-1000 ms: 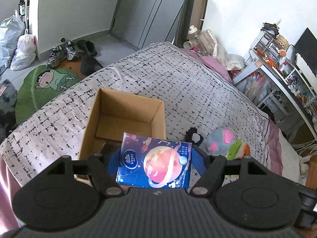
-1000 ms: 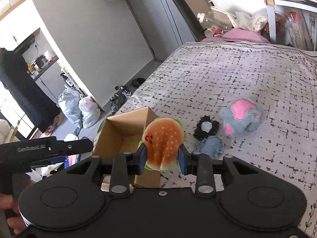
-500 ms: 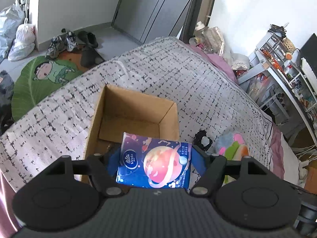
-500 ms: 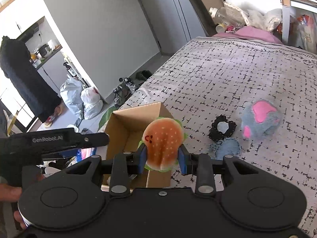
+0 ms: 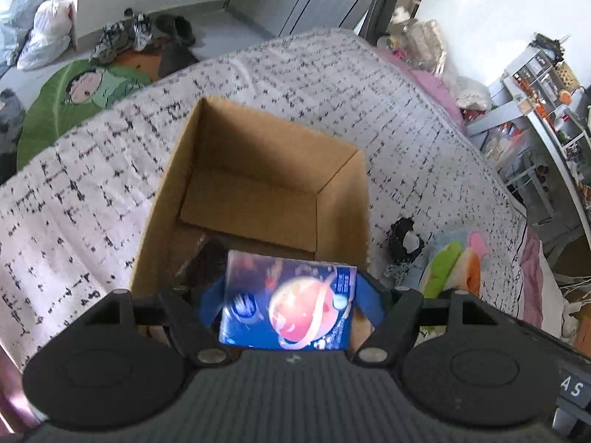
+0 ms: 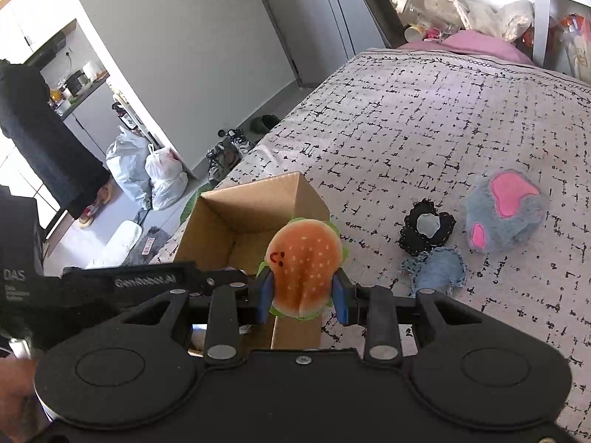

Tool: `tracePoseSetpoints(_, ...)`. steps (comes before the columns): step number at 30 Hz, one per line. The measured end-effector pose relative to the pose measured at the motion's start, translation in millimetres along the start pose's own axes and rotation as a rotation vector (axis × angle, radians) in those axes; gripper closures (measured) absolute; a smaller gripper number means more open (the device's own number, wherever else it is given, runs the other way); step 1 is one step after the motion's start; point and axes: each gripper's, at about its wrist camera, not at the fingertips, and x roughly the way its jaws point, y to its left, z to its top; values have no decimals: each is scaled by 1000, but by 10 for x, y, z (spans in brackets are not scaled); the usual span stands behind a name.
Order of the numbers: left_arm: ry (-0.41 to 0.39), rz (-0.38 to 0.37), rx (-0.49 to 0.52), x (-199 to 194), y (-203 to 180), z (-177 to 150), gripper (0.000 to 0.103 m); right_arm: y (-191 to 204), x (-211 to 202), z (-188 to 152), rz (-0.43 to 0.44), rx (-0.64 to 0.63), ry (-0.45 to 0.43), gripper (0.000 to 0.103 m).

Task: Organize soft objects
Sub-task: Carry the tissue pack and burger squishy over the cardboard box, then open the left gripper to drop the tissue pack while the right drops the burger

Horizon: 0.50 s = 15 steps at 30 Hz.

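Left wrist, tissue pack (image 5: 288,306) over box rim (image 5: 340,236)

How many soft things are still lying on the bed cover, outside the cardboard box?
3: a grey and pink plush, a black piece beside it, and a blue denim piece in front of that. The fingers may hide more.

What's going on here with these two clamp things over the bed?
A person is tidying soft things off the bed into a cardboard box, using a hand-held claw in each hand. The left claw grips a blue tissue pack over the near edge of the open box. The right claw holds a plush hamburger next to the box. A grey-and-pink plush, a black fabric piece and a denim piece lie on the bedspread, not yet collected.
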Motion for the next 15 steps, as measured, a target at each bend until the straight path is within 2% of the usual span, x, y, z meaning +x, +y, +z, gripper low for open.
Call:
tracePoseSetpoints(4,32,-44,-20,51,75,42,27,30,63,5,5,-6,12,70)
tracePoseSetpoints(15,-6,-19,-15,-94,237,208,27,241,227,67,43,-52,23,70)
